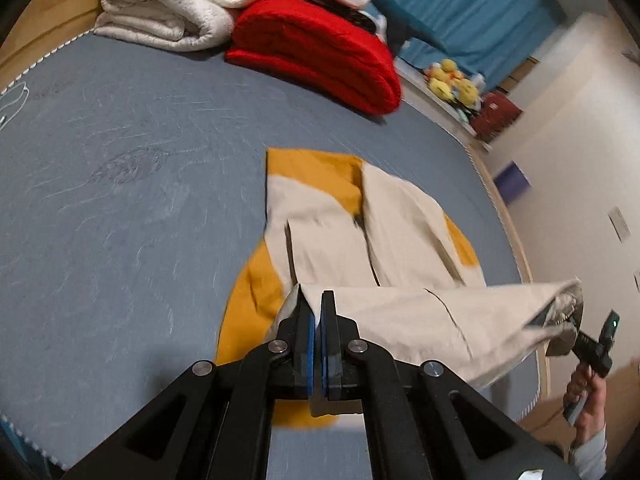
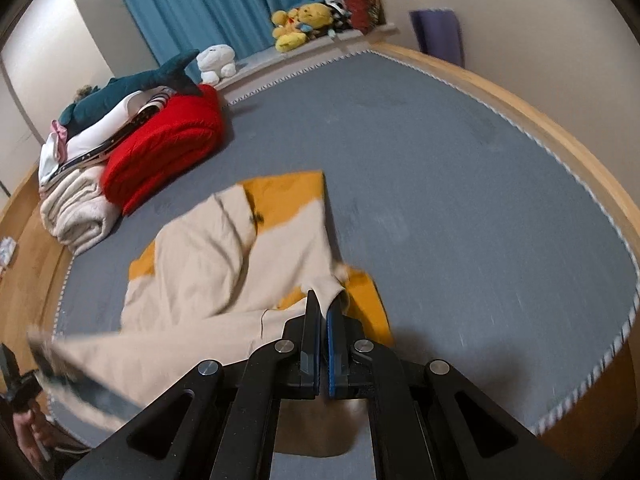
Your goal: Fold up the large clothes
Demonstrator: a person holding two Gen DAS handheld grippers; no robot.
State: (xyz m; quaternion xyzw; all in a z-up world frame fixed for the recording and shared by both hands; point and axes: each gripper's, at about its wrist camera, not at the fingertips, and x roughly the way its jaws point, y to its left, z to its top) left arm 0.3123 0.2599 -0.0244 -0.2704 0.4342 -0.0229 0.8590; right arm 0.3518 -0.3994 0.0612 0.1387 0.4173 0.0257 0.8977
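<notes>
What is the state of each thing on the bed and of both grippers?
Left gripper: shut on the garment.
Right gripper: shut on the garment.
Garment: beige and yellow, near edge lifted, rest on the bed.
Red blanket: folded.
White blanket: folded.

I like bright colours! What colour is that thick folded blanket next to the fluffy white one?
The thick folded blanket is bright red, clearest in the left wrist view.
</notes>
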